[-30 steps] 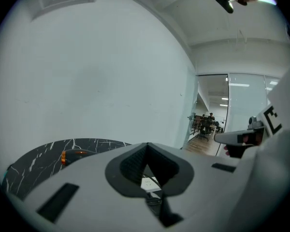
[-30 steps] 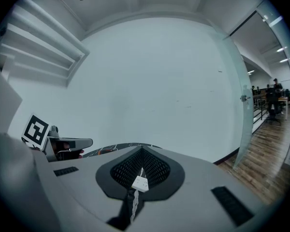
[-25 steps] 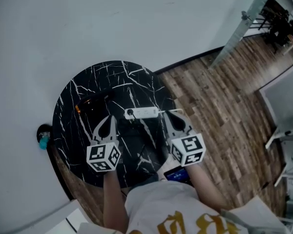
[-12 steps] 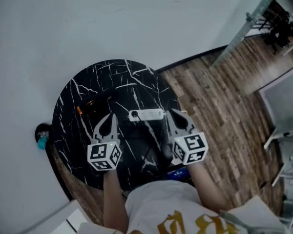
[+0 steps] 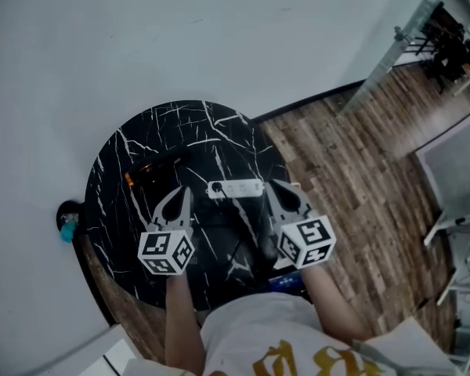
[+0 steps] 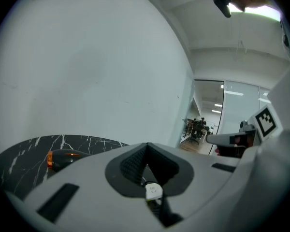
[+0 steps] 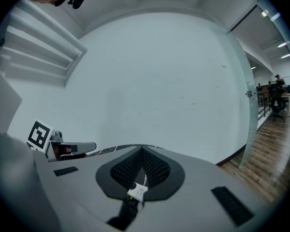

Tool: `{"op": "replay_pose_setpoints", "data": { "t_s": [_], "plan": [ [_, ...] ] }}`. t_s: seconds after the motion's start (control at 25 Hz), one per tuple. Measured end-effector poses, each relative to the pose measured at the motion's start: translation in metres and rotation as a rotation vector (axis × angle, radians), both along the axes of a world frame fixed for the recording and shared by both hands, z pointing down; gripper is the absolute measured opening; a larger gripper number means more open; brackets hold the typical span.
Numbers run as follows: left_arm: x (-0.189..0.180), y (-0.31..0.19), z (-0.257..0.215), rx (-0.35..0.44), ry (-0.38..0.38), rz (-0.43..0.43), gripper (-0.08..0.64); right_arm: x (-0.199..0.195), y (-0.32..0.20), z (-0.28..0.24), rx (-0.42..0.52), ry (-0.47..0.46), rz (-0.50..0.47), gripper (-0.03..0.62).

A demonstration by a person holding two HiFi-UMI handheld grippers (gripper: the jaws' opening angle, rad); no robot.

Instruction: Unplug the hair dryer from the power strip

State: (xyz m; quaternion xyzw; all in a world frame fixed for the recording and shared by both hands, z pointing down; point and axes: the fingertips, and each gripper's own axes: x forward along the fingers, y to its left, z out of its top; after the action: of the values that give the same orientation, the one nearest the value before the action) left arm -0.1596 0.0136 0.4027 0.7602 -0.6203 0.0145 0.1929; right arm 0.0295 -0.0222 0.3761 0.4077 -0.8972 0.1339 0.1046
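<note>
On the round black white-veined marble worktop (image 5: 113, 159), a white power strip (image 5: 236, 188) lies between the left gripper (image 5: 182, 193) and right gripper (image 5: 272, 188), both jaws clenched empty; the black-and-orange hair dryer (image 5: 153, 168) rests beyond the left.

Strip (image 5: 235, 188) on table (image 5: 117, 155), near its middle. Dryer (image 5: 153, 169) left of strip and slightly behind it, apart. Left gripper (image 5: 180, 193) left of strip, right gripper (image 5: 276, 186) just right of strip, both over table. Small object (image 5: 66, 227) on floor far left of strip, beyond table edge. Wall behind strip.
</note>
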Motion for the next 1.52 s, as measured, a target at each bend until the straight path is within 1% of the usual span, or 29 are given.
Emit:
{"op": "replay_pose_setpoints", "data": {
  "t_s": [0.16,0.24,0.32,0.48,0.56,0.64,0.72,0.84,0.88,0.92,1.08,1.32,1.52],
  "plan": [
    [0.005,-0.007,-0.009,0.068,0.165,0.029,0.002,0.003,0.000,0.002,0.010,0.029,0.005,-0.002],
    [0.007,-0.009,-0.009,0.077,0.204,0.021,0.002,0.007,0.002,0.005,0.004,0.039,0.010,-0.002],
    [0.007,-0.011,-0.004,0.063,0.187,0.013,0.002,0.010,0.001,0.007,0.005,0.041,0.017,-0.002],
    [0.012,-0.014,0.006,0.038,0.087,0.026,0.002,0.012,-0.005,0.014,0.008,0.064,0.012,-0.002],
    [0.015,-0.015,0.007,0.046,0.078,0.041,0.002,0.012,-0.009,0.021,0.003,0.083,0.011,-0.002],
    [0.014,-0.017,0.007,0.051,0.082,0.046,0.002,0.009,-0.014,0.025,-0.004,0.082,0.004,-0.002],
    [0.015,-0.021,0.011,0.042,0.112,0.060,0.002,0.005,-0.017,0.028,-0.014,0.070,-0.006,-0.002],
    [0.016,-0.024,0.018,0.032,0.252,0.088,0.002,0.000,-0.024,0.037,-0.030,0.062,-0.008,-0.002],
    [0.015,-0.026,0.020,0.031,0.279,0.083,0.002,-0.002,-0.026,0.039,-0.036,0.063,-0.012,-0.003],
    [0.013,-0.027,0.022,0.025,0.279,0.077,0.002,-0.004,-0.028,0.041,-0.042,0.063,-0.016,-0.002],
    [0.009,-0.035,0.036,-0.014,0.176,0.080,0.002,-0.009,-0.038,0.047,-0.058,0.068,-0.026,-0.003],
    [0.012,-0.042,0.051,-0.050,0.119,0.131,0.002,-0.018,-0.047,0.061,-0.074,0.095,-0.073,-0.002],
    [0.010,-0.047,0.065,-0.087,0.024,0.157,0.002,-0.030,-0.047,0.075,-0.096,0.139,-0.134,-0.002]
  ]
}}
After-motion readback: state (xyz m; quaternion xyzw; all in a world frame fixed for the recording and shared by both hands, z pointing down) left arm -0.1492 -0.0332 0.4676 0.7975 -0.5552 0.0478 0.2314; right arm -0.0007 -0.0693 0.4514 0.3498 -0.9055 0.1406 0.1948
